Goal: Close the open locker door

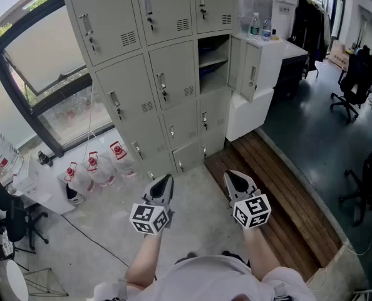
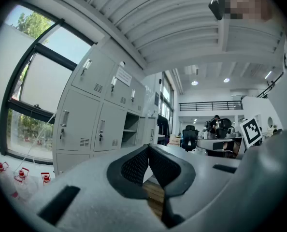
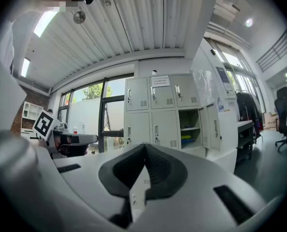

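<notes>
L gripper (image 1: 164, 179) is hanging low in front of the person w/ jaws pressed together, nothing btwn them; its own view is showing the tips meeting. R gripper (image 1: 233, 175) is hanging beside it, well apart, jaws likewise clenched and empty. Both are pointing toward the grey locker bank (image 1: 155, 74), which is standing some way off, neither touching it. The open locker door (image 1: 252, 74) is in the rightmost column, mid row, swinging out to the right and leaving its compartment (image 1: 213, 61) w/ a shelf exposed. All other doors are sitting flush. A white cabinet (image 1: 280, 49) is standing just right of the door, bottles (image 1: 255, 24) on top. Red-capped water jugs (image 1: 92, 168) are sitting on the floor left of the lockers, by the window. A wooden floor strip (image 1: 280, 193) is running under the R gripper.
</notes>
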Available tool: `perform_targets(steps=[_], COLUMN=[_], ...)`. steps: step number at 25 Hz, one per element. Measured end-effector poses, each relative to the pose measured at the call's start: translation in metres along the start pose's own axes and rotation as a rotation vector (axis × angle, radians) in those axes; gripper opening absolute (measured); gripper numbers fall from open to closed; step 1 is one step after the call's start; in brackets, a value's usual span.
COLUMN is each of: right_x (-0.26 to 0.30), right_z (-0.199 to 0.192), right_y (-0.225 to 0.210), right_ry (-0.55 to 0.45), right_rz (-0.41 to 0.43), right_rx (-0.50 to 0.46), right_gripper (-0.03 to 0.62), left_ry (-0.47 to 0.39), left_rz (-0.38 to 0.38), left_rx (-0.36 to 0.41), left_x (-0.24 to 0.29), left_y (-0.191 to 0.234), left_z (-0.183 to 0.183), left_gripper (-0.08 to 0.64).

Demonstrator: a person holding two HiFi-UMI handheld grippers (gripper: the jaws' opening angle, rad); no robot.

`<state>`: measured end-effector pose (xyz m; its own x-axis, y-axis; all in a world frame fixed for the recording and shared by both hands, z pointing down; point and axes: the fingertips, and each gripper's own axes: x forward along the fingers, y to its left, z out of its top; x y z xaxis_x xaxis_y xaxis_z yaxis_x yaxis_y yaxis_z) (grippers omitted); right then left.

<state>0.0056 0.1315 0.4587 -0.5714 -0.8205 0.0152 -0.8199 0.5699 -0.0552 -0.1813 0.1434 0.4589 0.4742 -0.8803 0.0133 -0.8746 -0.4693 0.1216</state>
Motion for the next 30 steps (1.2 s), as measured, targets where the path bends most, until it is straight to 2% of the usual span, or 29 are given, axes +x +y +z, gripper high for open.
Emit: perform_targets(steps=[14, 30], right_x=[0.0, 0.019], right_z=[0.0, -0.004], right_y=[-0.004, -0.022], right_ry=[-0.018, -0.02], right_rz=[-0.014, -0.121], right_rx=[0.024, 0.044], right_gripper=[0.012, 0.012], left_ry=[0.009, 0.004], left_rz=[-0.016, -0.058], left_rx=[-0.005, -0.026], left_x=[0.008, 0.024], left_y=[-0.001, 0.025], left_z=[-0.003, -0.007], left_gripper=[0.008, 0.008])
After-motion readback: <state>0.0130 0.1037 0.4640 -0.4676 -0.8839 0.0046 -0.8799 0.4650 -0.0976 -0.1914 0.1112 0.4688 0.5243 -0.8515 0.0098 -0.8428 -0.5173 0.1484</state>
